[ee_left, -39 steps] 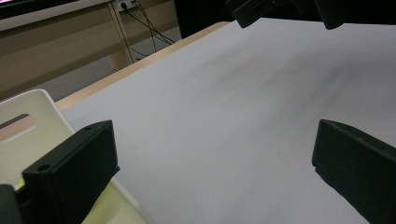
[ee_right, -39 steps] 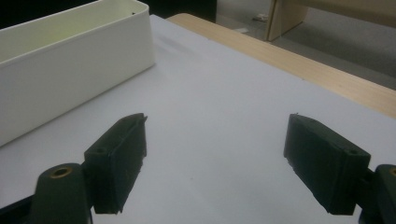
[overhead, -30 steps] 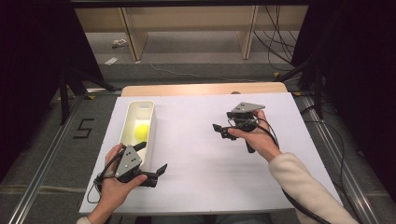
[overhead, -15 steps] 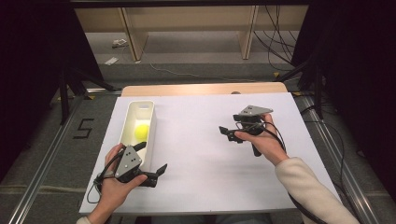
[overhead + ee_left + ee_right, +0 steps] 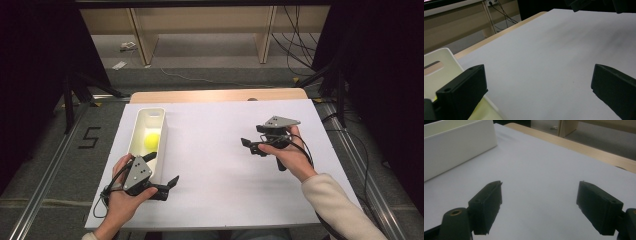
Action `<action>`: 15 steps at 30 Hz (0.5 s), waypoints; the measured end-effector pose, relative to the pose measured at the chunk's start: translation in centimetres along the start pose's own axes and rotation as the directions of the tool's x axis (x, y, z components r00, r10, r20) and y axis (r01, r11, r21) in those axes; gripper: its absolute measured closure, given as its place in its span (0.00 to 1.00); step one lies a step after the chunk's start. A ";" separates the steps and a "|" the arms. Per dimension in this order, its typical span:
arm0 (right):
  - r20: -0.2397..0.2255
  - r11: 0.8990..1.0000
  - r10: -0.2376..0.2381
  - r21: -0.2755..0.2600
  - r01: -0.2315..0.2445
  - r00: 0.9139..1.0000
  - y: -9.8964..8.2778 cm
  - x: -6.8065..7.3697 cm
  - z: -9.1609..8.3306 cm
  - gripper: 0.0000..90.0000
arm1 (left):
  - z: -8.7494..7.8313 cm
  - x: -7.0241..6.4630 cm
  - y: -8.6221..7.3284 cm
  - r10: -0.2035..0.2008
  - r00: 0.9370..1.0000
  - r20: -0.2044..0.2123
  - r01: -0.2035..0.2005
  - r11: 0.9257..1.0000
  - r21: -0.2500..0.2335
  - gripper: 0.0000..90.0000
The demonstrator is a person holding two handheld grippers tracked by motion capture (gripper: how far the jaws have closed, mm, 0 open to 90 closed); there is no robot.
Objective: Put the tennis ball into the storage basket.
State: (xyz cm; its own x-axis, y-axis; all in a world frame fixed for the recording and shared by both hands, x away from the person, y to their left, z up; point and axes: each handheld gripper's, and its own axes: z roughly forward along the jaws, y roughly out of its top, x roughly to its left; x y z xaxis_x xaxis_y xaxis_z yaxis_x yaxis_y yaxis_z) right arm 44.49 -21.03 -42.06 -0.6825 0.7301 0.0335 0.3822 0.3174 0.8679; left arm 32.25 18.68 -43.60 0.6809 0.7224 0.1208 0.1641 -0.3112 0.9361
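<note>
A long white bin (image 5: 161, 114) stands on the left of the white table sheet (image 5: 220, 195), with a yellow ball (image 5: 152, 140) lying inside it. My left gripper (image 5: 161, 169) is open at the bin's near right corner, one jaw over the rim. In the left gripper view the left gripper (image 5: 537, 82) holds nothing, and the bin (image 5: 441, 57) is at the left. My right gripper (image 5: 249, 146) is open over the right half of the sheet, pointing left toward the bin. In the right gripper view the right gripper (image 5: 540, 195) is empty, with the bin (image 5: 456, 142) far off at upper left.
A wooden table edge (image 5: 215, 95) runs along the far side of the sheet. Beyond it are shelf legs (image 5: 264, 35) and cables (image 5: 295, 35) on the floor. A "5" mark (image 5: 90, 137) and metal rails (image 5: 45, 190) lie to the left.
My right gripper has drifted to the right and slightly nearer the person, still open. The left gripper, bin and ball have stayed put.
</note>
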 end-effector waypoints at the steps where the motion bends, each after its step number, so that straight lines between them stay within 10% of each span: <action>1: 0.003 1.000 0.002 0.003 -0.002 1.000 -0.1 0.0 -0.2 0.24 | 0.0 0.0 0.0 0.000 1.000 0.000 0.000 1.000 0.000 0.00; 15: 0.046 1.000 0.018 -0.001 -0.018 0.999 -2.1 -1.1 -2.6 0.24 | 0.0 0.0 0.0 0.000 1.000 0.000 0.000 1.000 0.002 0.00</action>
State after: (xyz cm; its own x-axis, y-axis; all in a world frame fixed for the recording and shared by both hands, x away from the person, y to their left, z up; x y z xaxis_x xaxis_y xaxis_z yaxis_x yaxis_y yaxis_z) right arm 42.79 -24.05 -42.58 -0.6462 0.7628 0.0260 0.3938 0.3040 0.8675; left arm 32.26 18.65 -43.62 0.6810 0.7223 0.1210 0.1652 -0.3125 0.9354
